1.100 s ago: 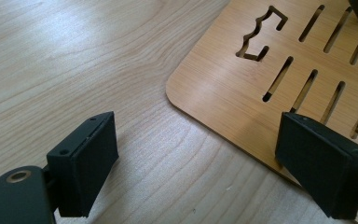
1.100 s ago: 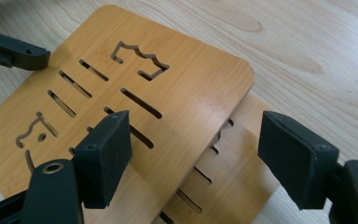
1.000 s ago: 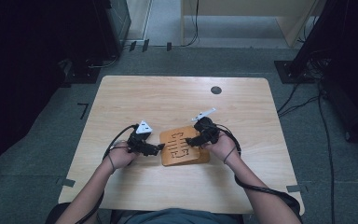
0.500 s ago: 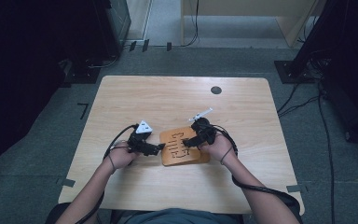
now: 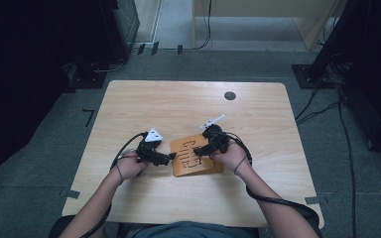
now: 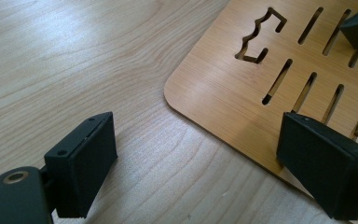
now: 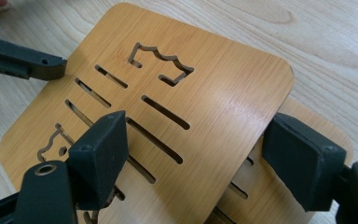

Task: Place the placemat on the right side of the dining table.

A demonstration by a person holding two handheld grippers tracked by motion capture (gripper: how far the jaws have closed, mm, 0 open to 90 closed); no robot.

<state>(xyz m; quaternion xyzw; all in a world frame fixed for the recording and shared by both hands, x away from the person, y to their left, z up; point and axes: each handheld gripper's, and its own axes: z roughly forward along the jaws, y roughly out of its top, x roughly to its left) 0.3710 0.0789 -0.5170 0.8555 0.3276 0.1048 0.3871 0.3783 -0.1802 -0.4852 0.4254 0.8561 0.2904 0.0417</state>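
Note:
A bamboo board (image 5: 198, 159) cut with slots and shaped holes lies flat near the table's front middle. In the right gripper view this board (image 7: 200, 79) rests on a second, similar board (image 7: 249, 179) that peeks out at the lower right. My right gripper (image 5: 197, 151) hovers over the board top, open (image 7: 198, 142), with one jaw above the slots and the other at the board's edge. My left gripper (image 5: 172, 157) points at the board's left edge and is open (image 6: 200, 144), straddling the rounded corner (image 6: 177, 93) without pressing it.
The light wooden table (image 5: 178, 106) has bare room behind and to both sides of the board. A black round grommet (image 5: 230, 95) sits at the back right. Cables trail from both grippers toward the person's forearms. Dark equipment surrounds the table on the floor.

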